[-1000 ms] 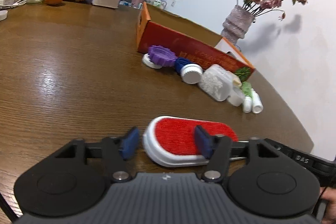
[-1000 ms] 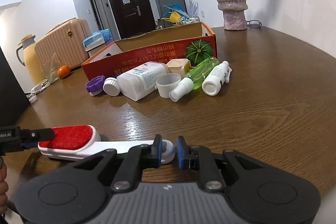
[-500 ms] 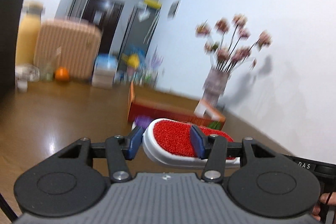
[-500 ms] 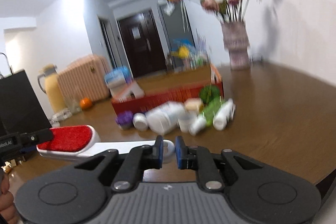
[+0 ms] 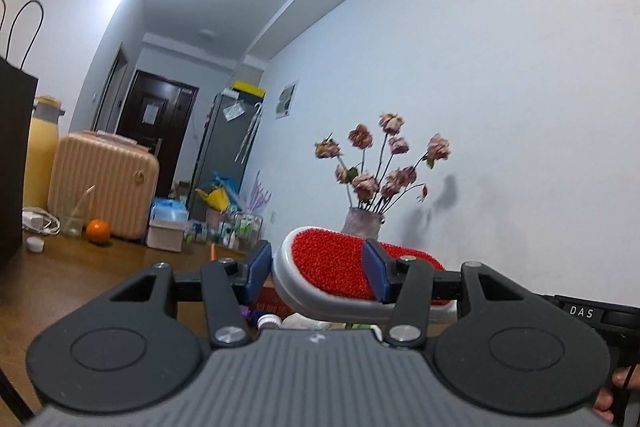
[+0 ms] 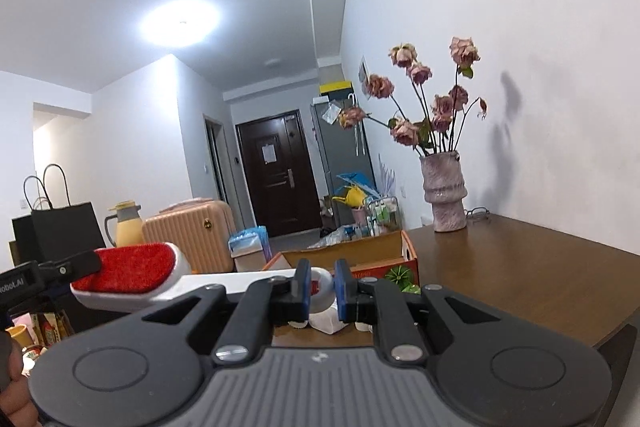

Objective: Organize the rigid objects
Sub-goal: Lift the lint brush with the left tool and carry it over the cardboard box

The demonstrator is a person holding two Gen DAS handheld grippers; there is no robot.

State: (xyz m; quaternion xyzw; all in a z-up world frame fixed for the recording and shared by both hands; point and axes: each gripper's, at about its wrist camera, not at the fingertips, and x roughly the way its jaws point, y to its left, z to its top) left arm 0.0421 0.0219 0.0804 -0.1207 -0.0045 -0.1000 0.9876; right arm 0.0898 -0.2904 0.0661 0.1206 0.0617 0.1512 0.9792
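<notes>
Two claws are sharing one lint brush, carrying it in the air above the bench. The left claw is gripping the brush's red-faced head across its width, its blue pads pressing on either side. The right claw is pinching the rounded end of the white handle, its jaws standing narrow. Below and beyond the brush, an orange cardboard box is sitting on the bench with white bottles partly hidden in front of it. A vase of dried roses is standing farther back by the wall.
</notes>
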